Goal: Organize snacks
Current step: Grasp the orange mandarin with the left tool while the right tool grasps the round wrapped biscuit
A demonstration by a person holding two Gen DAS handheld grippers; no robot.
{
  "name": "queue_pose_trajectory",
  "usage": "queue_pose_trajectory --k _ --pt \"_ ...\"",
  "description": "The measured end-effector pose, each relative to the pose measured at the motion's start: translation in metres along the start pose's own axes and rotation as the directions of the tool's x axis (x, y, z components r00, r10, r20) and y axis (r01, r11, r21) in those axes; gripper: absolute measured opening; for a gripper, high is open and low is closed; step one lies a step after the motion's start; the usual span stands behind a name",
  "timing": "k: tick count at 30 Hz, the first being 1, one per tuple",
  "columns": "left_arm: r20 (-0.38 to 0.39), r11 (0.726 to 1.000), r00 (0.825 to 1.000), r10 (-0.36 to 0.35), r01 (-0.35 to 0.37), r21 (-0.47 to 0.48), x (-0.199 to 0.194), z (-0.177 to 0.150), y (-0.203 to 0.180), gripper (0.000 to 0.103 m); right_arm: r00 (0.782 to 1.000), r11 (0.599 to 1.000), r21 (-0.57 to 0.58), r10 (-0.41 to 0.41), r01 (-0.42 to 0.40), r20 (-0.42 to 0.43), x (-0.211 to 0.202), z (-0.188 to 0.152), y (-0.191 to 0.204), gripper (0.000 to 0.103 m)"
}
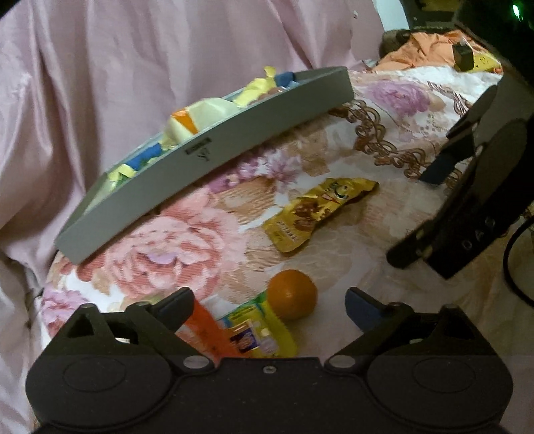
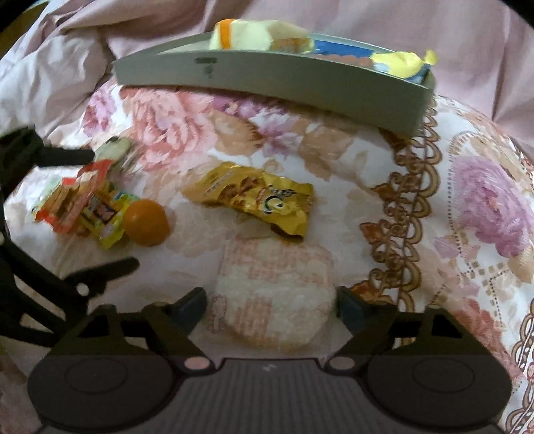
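Floral bedspread [image 2: 484, 200] w/ brown lace trim; pink satin drape [image 1: 100, 66] behind; dim light.

Both views are dim and soft, lit evenly with only faint shadows. Fisheye bending curves the grey tray [image 1: 207, 157] beyond the claw and darkens the corners. Motion blur smears the snack packets [image 2: 83, 207] left of the right claw. A green glow [image 1: 517, 9] flares at far upper right.
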State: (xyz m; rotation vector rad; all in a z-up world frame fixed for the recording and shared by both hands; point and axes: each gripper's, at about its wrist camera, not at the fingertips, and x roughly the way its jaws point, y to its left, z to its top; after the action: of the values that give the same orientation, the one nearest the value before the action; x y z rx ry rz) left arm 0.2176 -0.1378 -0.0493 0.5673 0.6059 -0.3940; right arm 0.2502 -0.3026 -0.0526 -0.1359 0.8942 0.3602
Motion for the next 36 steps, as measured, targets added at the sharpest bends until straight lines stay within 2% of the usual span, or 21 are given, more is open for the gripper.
queue_pose_trajectory --k 3,6,15,20,31,36 --pt "-0.013 1.0 1.0 -0.014 0.014 0.003 0.006 0.003 -0.006 0.089 1.0 0.999 0.028 0.022 -0.022 0.001 -0.001 0.001 -0.008 0.078" --pt "-0.025 0.999 0.999 -0.031 0.031 -0.009 0.01 0.004 -0.009 0.082 0.999 0.998 0.052 0.043 -0.043 0.006 -0.002 0.002 -0.014 0.077" --pt "-0.048 0.991 0.996 -0.072 0.066 -0.116 0.015 0.005 -0.005 0.059 0.991 0.983 0.121 0.134 -0.136 0.018 -0.002 0.004 -0.021 0.077" --pt "-0.054 0.989 0.996 -0.076 0.069 -0.128 0.015 0.005 -0.004 0.058 0.991 0.985 0.113 0.131 -0.132 0.019 -0.003 0.004 -0.019 0.077" --pt "-0.054 0.982 0.997 -0.058 0.047 -0.185 0.016 0.001 0.002 0.037 0.992 0.986 0.111 0.125 -0.127 0.02 -0.001 0.005 -0.019 0.077" --pt "-0.044 0.978 0.998 -0.043 0.033 -0.204 0.014 0.0 0.002 0.035 0.992 0.99 0.065 0.12 -0.122 0.036 -0.001 0.004 -0.011 0.077"
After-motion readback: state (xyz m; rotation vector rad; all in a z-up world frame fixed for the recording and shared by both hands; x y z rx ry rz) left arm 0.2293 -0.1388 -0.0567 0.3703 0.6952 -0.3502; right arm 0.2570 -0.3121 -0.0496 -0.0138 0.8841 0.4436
